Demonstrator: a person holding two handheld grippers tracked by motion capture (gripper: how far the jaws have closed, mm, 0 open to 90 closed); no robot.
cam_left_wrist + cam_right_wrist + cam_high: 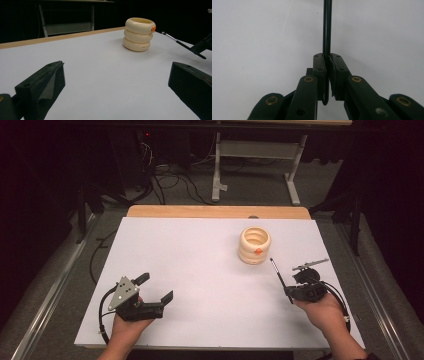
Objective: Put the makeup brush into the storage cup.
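High view: a cream ribbed holder [254, 245], shaped like three stacked rings with a small orange mark, stands upright on a white table [200, 270]. Nearer the person and to the right of the holder, the right gripper [290, 293] clamps a thin black brush [278, 275], whose tip slants up toward the holder without touching it. Well to the left of the holder and nearer the person, the left gripper [156, 287] rests in a hand, jaws spread wide with nothing between them.

Left gripper view: the holder [138, 34] stands far ahead, right of centre. The brush [179, 43] reaches in just right of it, apart from it.

Right gripper view: the two jaws are pressed together on the brush [327, 30], which runs straight up from between them over the white table [262, 37].
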